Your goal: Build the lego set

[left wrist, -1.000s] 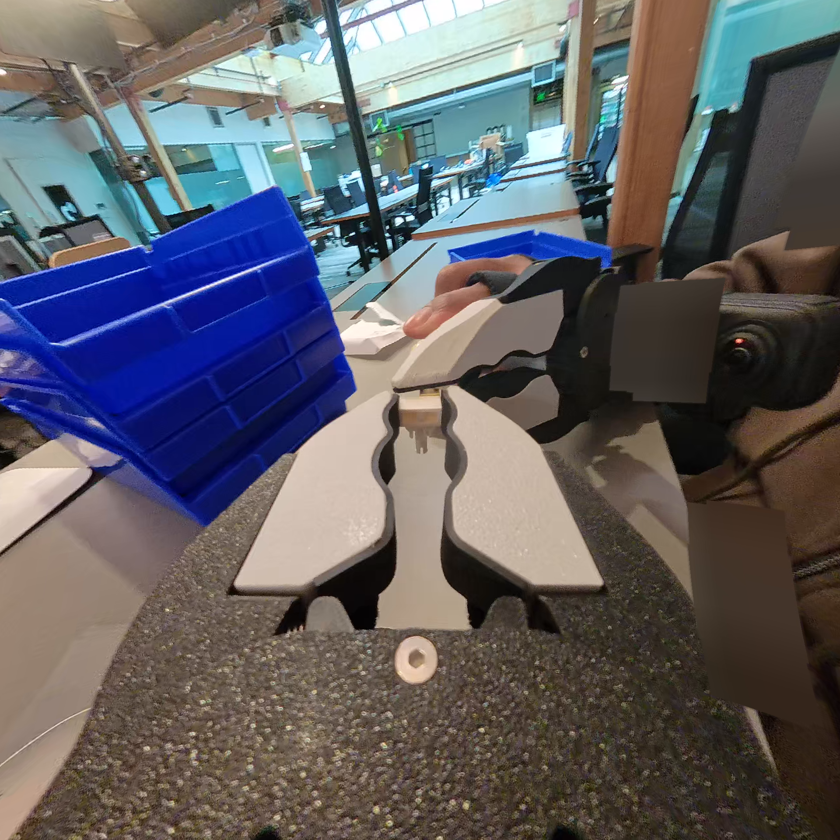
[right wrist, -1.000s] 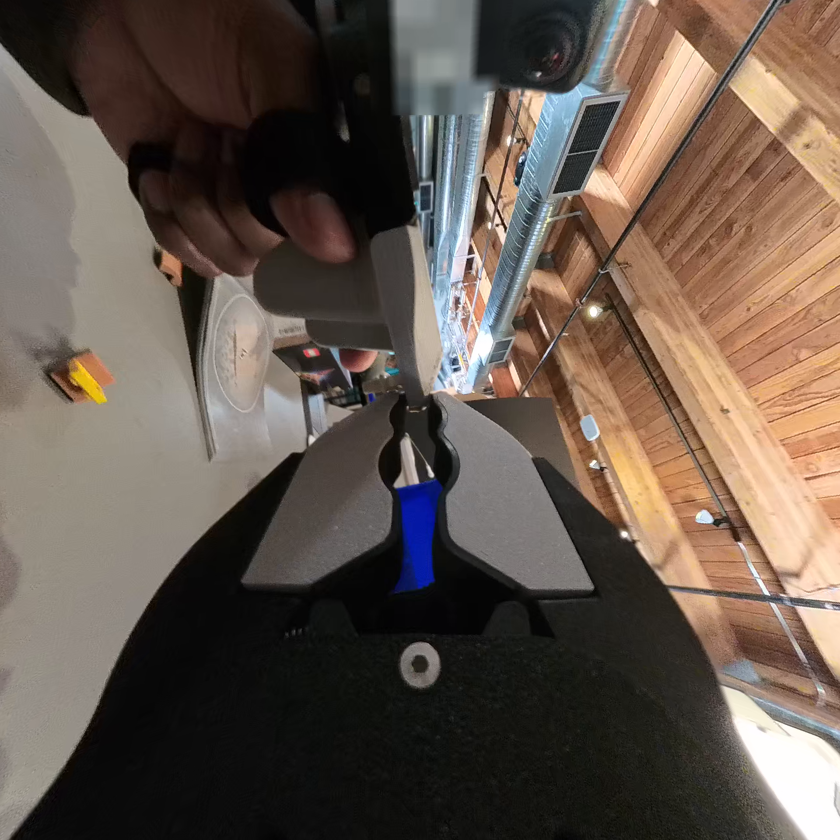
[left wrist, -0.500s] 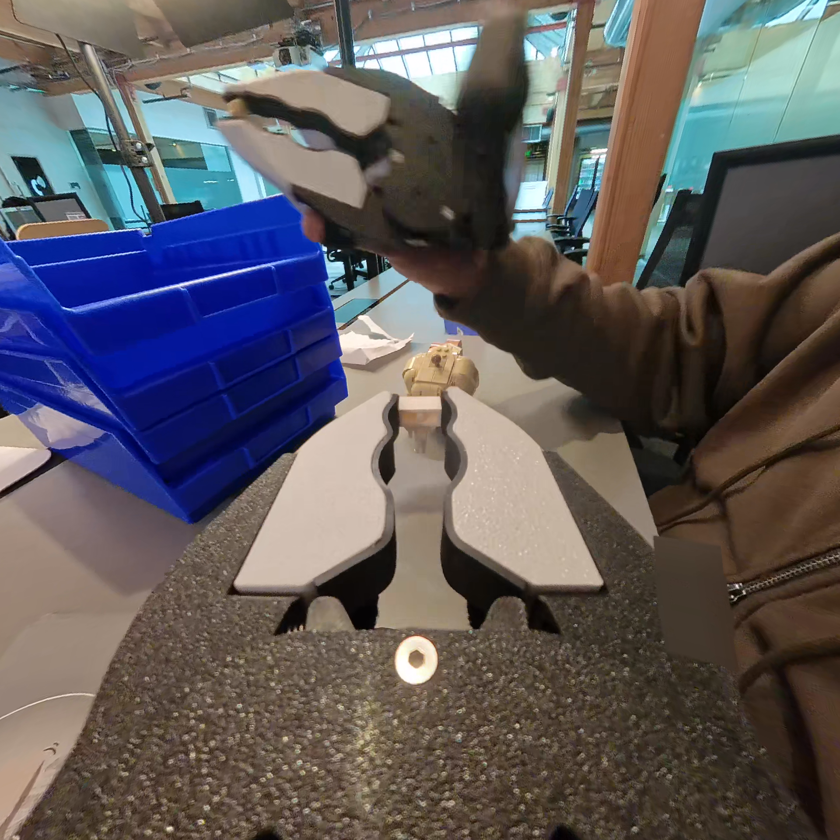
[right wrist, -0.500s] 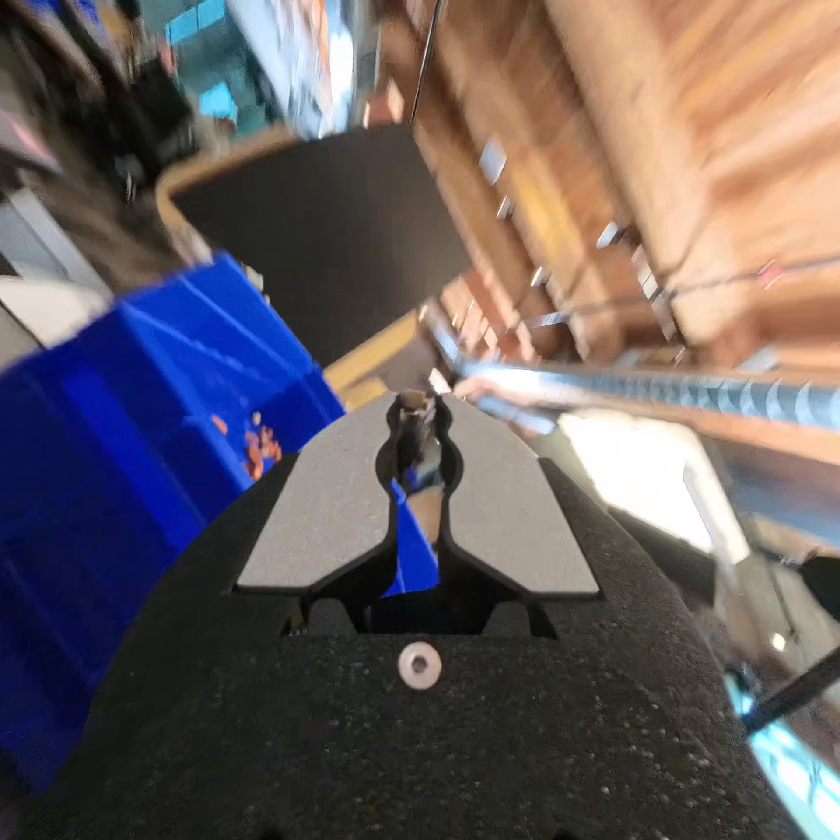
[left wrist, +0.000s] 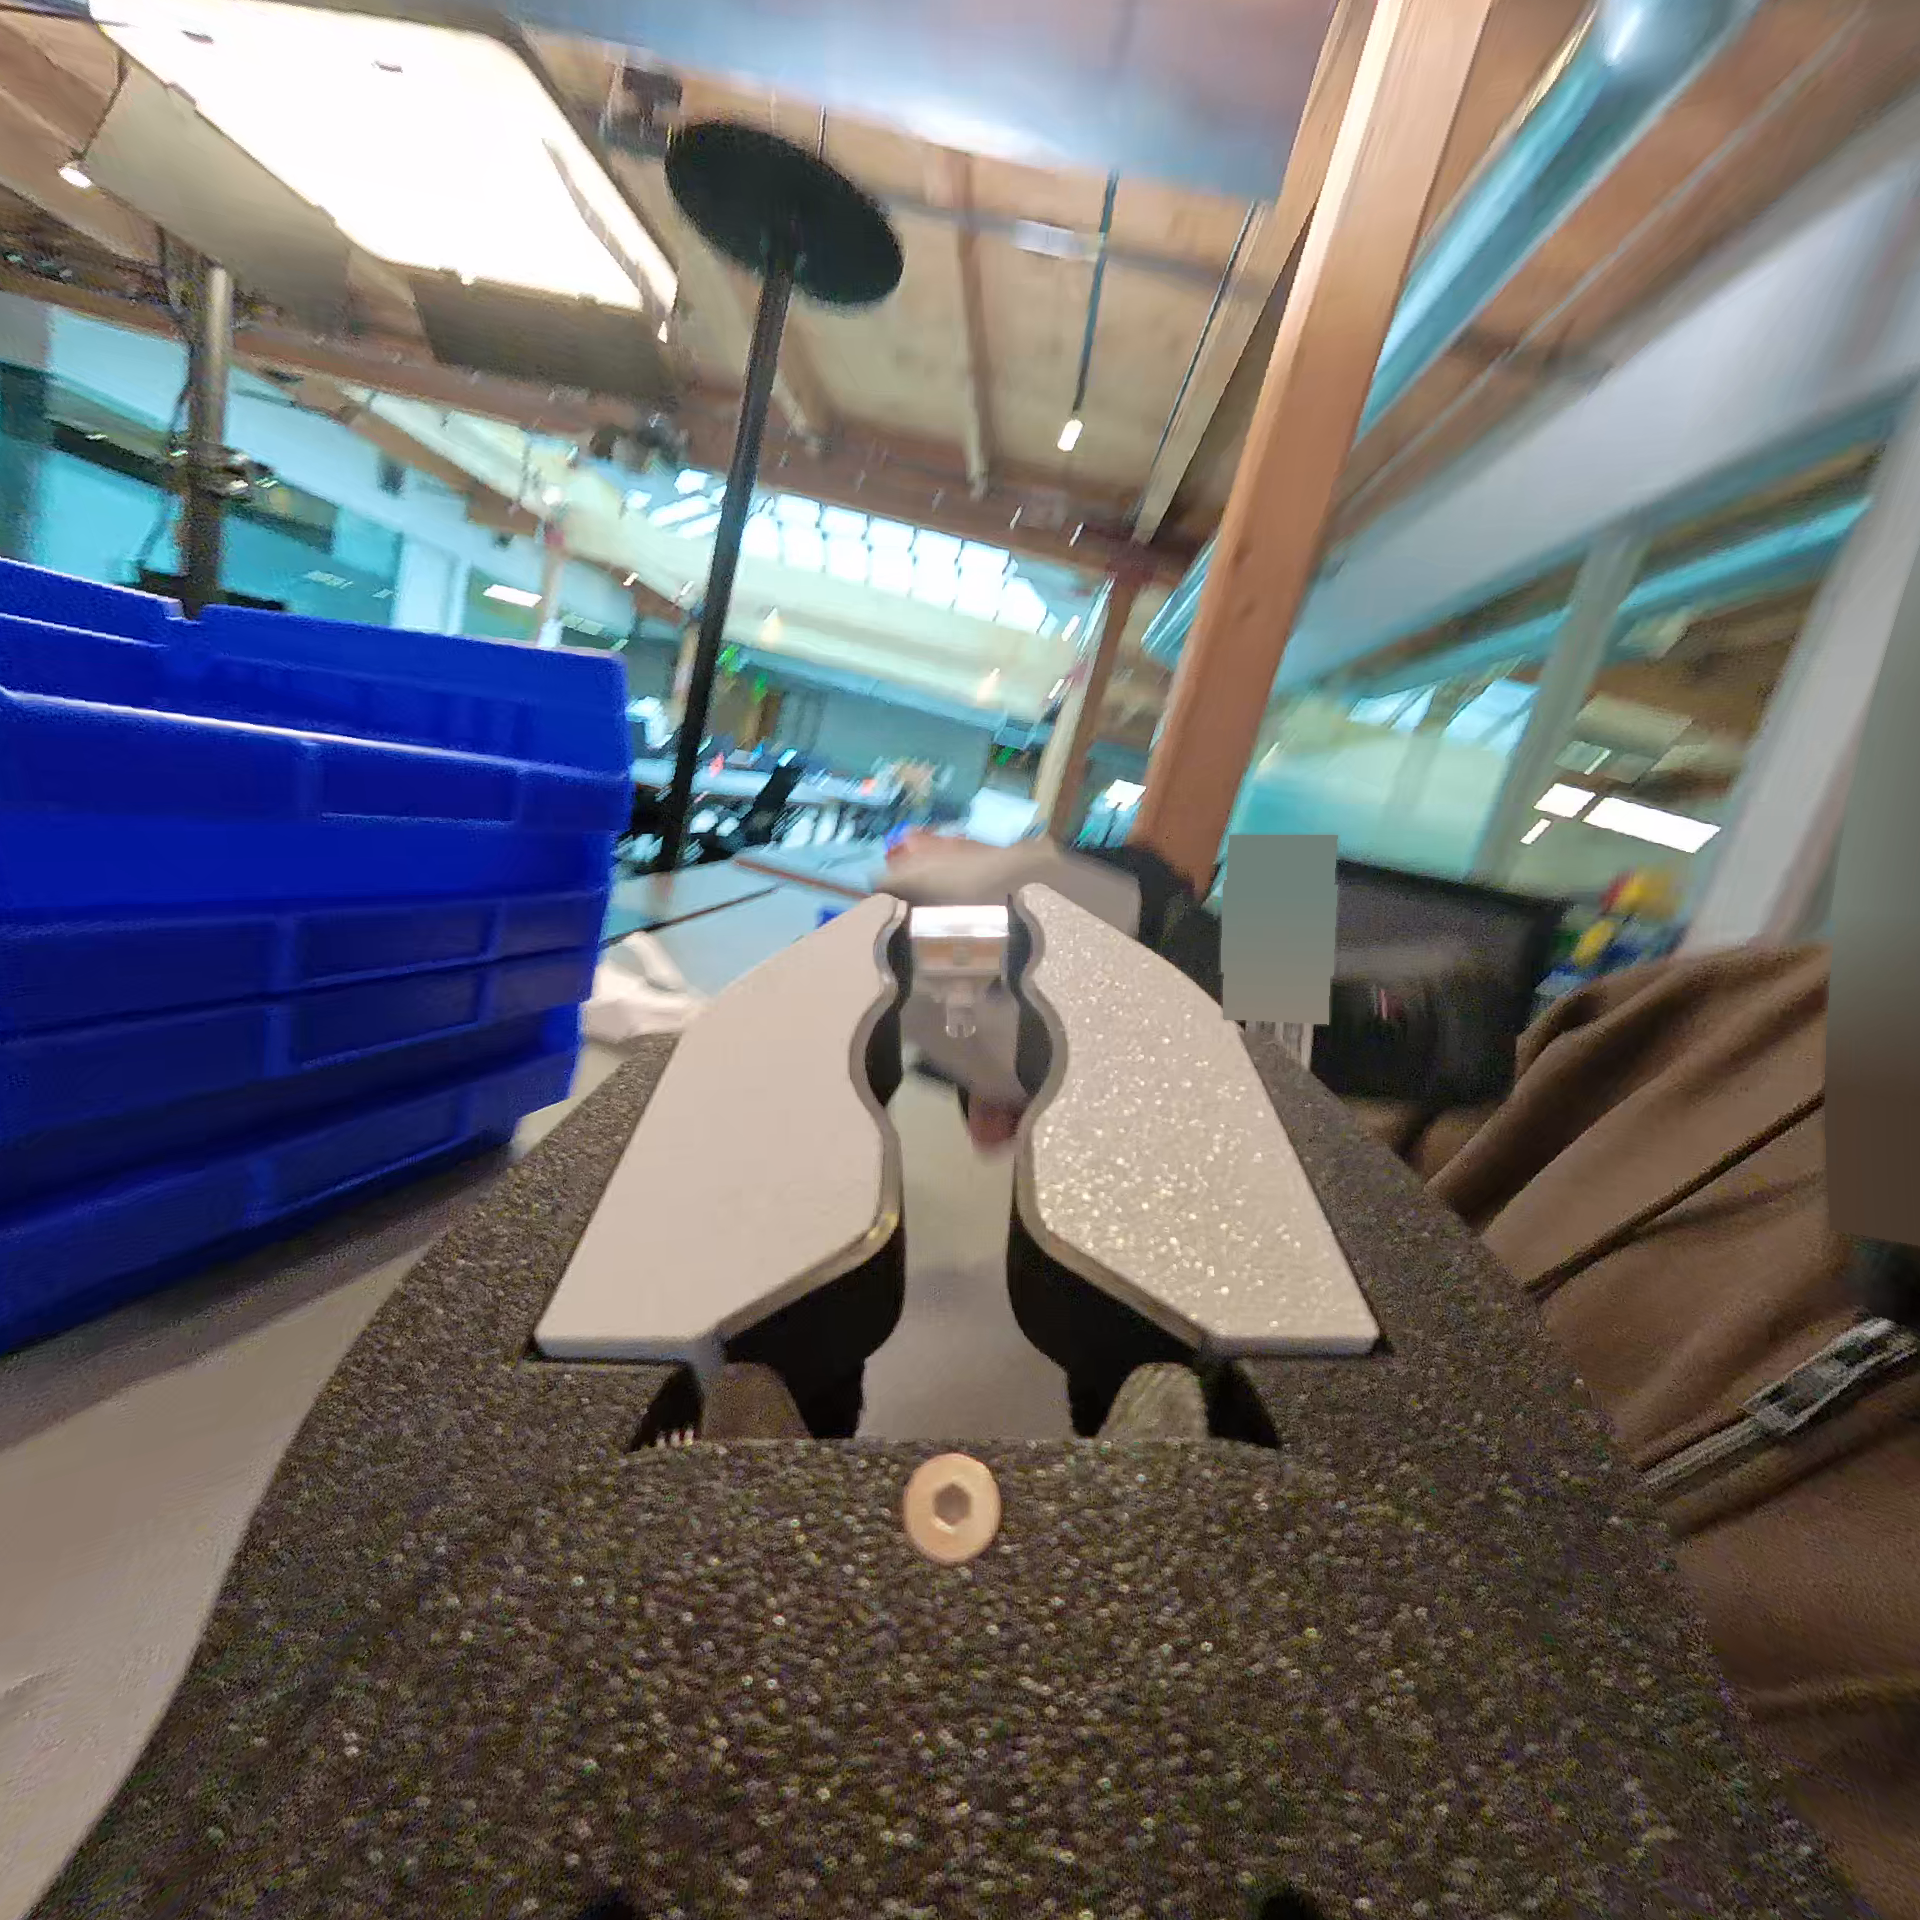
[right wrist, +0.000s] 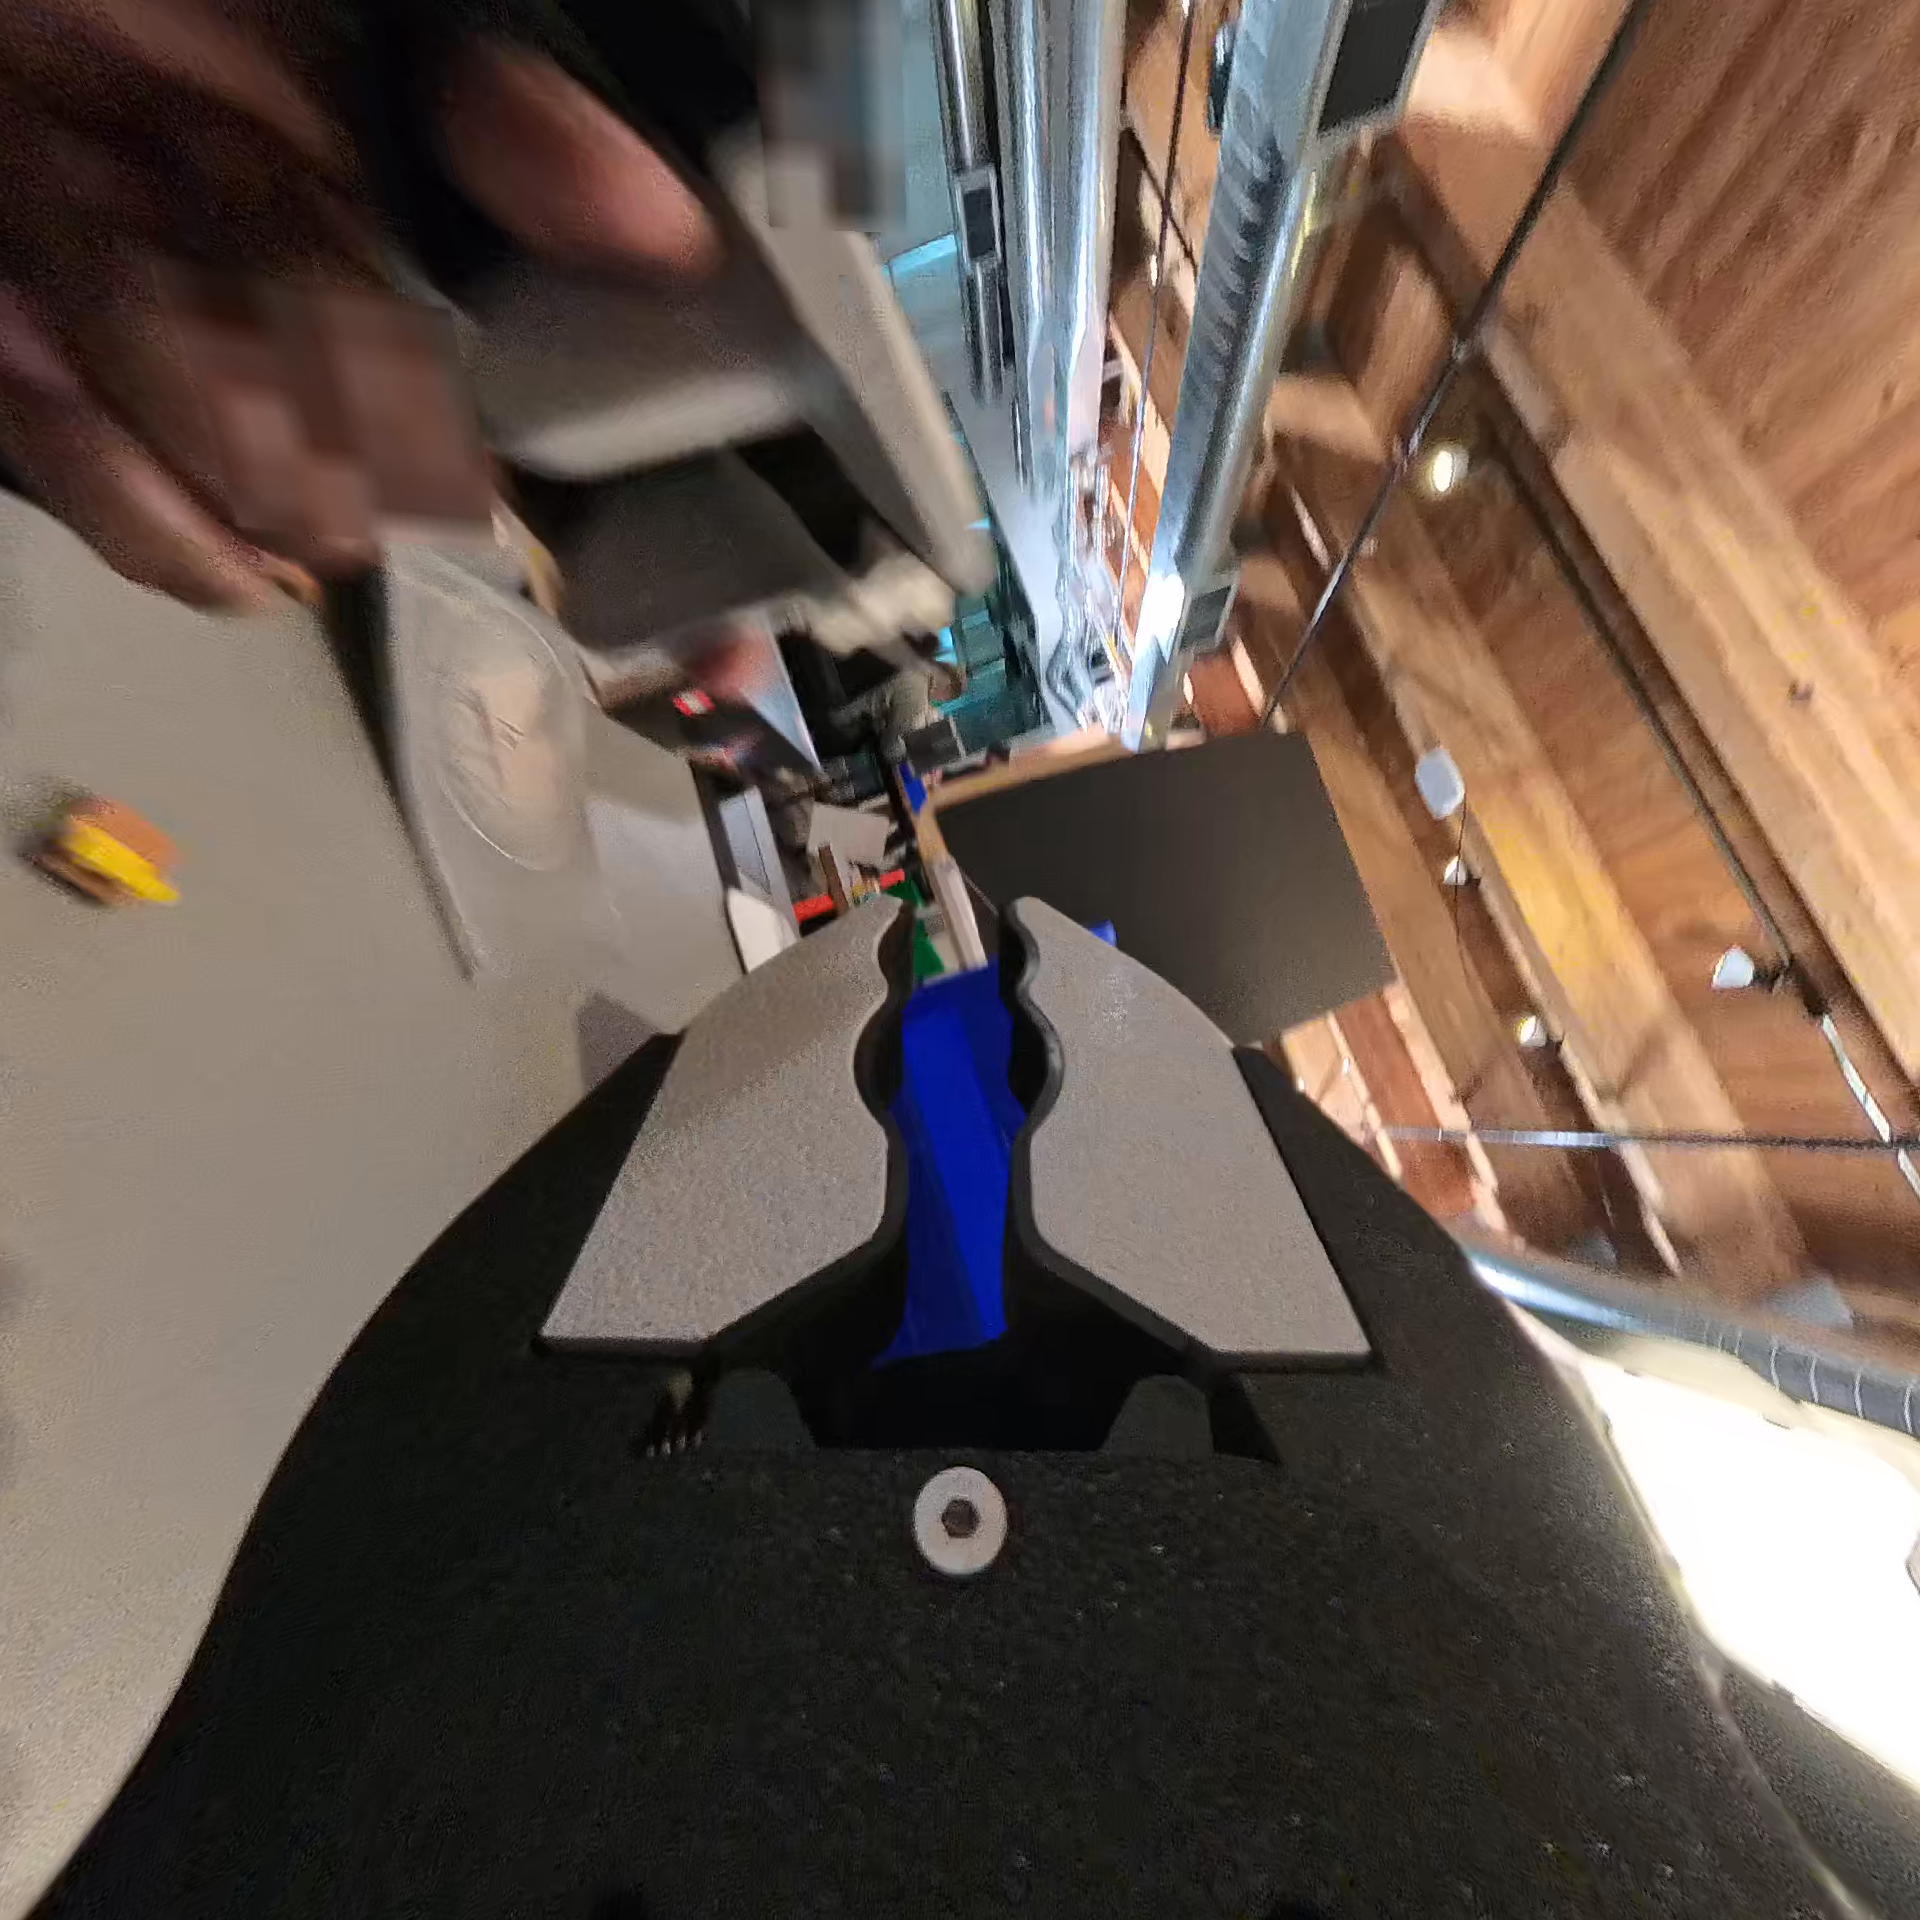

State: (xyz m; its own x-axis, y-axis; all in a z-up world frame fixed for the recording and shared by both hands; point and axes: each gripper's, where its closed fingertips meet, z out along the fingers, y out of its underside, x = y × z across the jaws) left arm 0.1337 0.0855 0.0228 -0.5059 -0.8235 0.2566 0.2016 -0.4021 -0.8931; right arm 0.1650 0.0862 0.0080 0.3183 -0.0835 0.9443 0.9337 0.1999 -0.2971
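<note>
Since half a second ago, the left wrist view has been tilted upward and blurred, and the tan lego model seen on the desk then is no longer shown. At centre frame the left gripper [left wrist: 958, 925] is clenched on a small pale lego piece [left wrist: 958, 933] held at its tips, a peg hanging below it. A stack of blue bins [left wrist: 291, 935] fills the left of the frame, and a brown sleeve [left wrist: 1662, 1195] the right. In the right wrist view, rolled sideways, the right gripper [right wrist: 956, 914] is seen with its jaws drawn near but with a gap between them; nothing can be made out in that gap, though blur leaves it uncertain. The left gripper and the hand [right wrist: 239, 312] gripping it appear blurred at upper left, apart from the right tips. A small brown-and-yellow lego piece [right wrist: 104, 862] lies on the grey desk [right wrist: 208, 1143] at the left edge. The step is judged to be a joining of parts: the held piece should be kept steady, the peg aligned squarely, and motion slowed before contact so that slipping is avoided.
</note>
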